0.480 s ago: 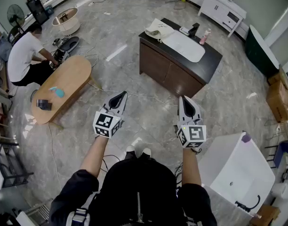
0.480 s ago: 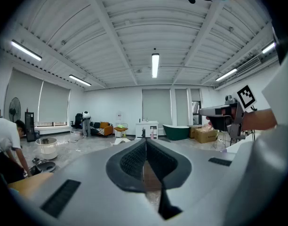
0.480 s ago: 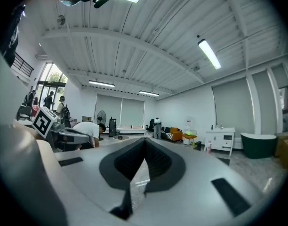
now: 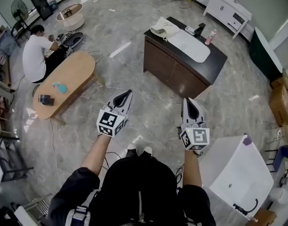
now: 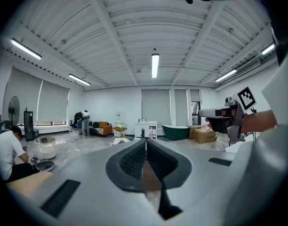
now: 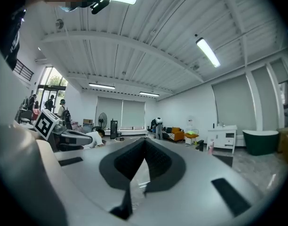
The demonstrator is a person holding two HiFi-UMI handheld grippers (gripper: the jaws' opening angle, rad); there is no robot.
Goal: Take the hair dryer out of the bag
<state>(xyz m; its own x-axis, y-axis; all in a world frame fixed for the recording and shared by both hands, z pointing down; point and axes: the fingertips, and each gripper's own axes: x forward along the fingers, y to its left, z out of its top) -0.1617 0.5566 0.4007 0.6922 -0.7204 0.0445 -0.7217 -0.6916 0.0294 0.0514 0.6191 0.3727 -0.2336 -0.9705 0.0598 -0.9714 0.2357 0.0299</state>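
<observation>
left hand-held gripper (image 4: 125, 96): closed, empty | right hand-held gripper (image 4: 189, 105): closed, empty | cream cloth bag (image 4: 164, 28): on dark brown worktop (image 4: 211, 56); well apart

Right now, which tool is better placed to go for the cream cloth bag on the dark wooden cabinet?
Left, narrowly. The left tool and right tool are shut and empty, but the left points toward the cream cloth bag at the dark wooden cabinet's left end.

Grey marble floor (image 4: 148, 112), dark cabinet (image 4: 181, 69), oval wooden table (image 4: 66, 84).
</observation>
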